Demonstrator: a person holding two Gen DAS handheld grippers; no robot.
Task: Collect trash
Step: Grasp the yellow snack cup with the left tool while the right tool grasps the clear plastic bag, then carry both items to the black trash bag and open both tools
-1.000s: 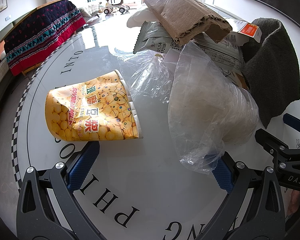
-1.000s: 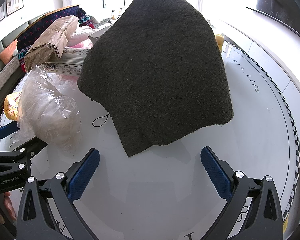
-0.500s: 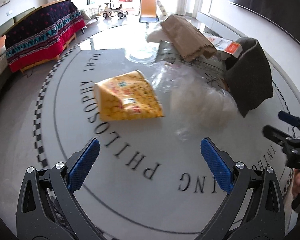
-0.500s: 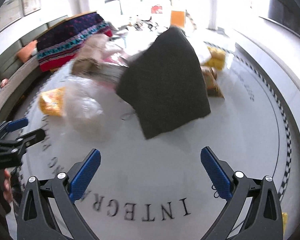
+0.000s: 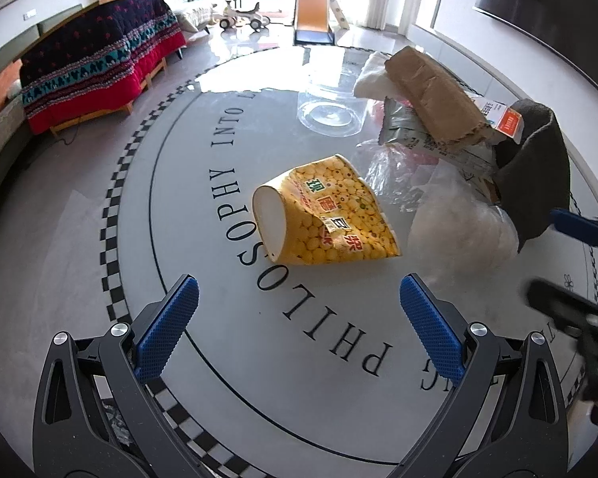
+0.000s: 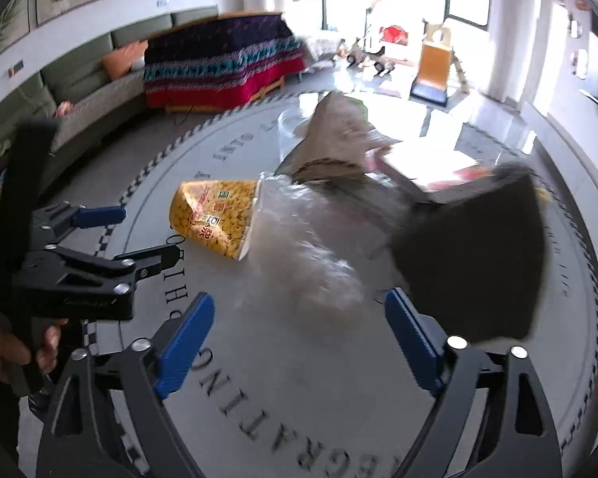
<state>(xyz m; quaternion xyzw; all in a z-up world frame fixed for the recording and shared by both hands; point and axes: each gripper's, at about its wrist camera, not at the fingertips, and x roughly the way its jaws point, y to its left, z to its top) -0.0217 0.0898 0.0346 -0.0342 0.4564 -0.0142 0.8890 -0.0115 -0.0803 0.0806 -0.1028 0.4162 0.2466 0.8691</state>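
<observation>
The squashed yellow paper cup (image 5: pixel 327 215) lay on its side on the round white table (image 5: pixel 219 378), its flat white bottom pointing left toward the word "PHILOSOPHY", touching a crinkly clear plastic bag (image 5: pixel 458 227) on its right. I could not tell what was inside either 1. The left gripper (image 5: pixel 299 338) and right gripper (image 6: pixel 299 342) were both wide open, holding nothing.

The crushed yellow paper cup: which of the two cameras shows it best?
The left wrist view. There the yellow cup lies near the middle, sharp and whole, white base and printed side both showing. In the right wrist view the cup is smaller and blurred, and its mouth end sits behind the clear plastic bag.
</observation>
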